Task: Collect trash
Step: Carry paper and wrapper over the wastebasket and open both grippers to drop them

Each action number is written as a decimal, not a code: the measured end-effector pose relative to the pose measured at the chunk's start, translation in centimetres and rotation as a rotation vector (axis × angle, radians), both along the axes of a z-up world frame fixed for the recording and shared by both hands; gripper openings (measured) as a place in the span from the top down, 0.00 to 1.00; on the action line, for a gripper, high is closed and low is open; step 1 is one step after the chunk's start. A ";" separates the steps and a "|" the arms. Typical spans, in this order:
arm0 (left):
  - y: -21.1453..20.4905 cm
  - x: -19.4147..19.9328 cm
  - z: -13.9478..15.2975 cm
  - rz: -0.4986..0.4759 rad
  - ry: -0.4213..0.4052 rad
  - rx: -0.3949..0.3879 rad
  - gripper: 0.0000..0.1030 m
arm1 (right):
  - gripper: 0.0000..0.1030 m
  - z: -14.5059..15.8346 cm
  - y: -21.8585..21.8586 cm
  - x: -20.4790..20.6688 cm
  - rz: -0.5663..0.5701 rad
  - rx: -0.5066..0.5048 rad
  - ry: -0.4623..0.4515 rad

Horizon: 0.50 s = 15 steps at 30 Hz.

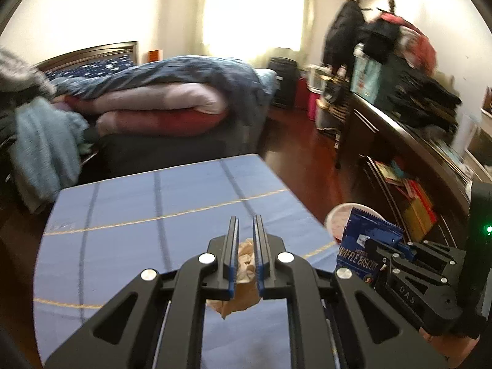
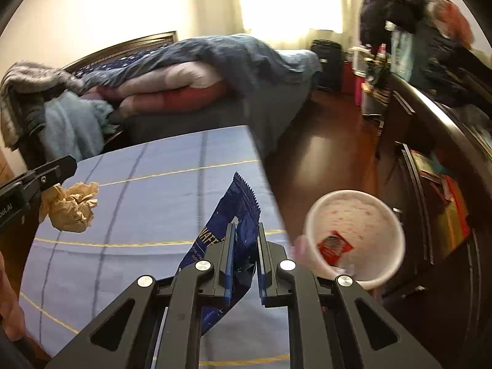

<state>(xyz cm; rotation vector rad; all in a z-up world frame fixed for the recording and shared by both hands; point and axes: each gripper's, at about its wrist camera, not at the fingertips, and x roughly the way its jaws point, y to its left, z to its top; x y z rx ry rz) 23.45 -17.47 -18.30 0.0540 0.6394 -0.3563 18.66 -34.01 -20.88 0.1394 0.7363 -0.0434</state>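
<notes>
Left gripper (image 1: pixel 246 240) jaws clamped on crumpled paper (image 1: pixel 243 264); right gripper (image 2: pixel 244 246) jaws on biscuit wrapper (image 2: pixel 236 224). Wrapper possibly slipping before bin (image 2: pixel 353 233) beyond bench (image 2: pixel 138 184) right edge.

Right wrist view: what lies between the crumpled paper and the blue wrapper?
Only bare blue tablecloth shows between the paper and the wrapper in the right wrist view.

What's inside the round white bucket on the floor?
Inside the round white bucket lies a red wrapper and something clear beside it. The right gripper hides the bucket's nearest bottom corner.
</notes>
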 end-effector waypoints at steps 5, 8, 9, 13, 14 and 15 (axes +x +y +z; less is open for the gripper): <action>-4.9 0.1 -0.7 -0.085 0.004 0.023 0.89 | 0.87 -0.3 -3.9 -0.9 -0.079 -0.009 -0.010; -7.2 0.6 -1.1 -0.124 0.005 0.035 0.89 | 0.87 -0.7 -6.1 -1.1 -0.125 -0.004 -0.006; -8.1 0.8 -1.4 -0.140 0.009 0.039 0.89 | 0.87 -0.8 -6.7 -1.3 -0.136 -0.004 -0.006; -11.8 1.9 -2.3 -0.206 0.022 0.042 0.89 | 0.87 -1.4 -9.8 -1.5 -0.205 -0.015 -0.006; -12.7 2.2 -2.6 -0.223 0.025 0.044 0.89 | 0.87 -1.7 -10.9 -1.5 -0.231 -0.017 -0.004; -13.4 2.3 -2.8 -0.235 0.026 0.046 0.89 | 0.87 -1.9 -11.7 -1.5 -0.253 -0.021 -0.002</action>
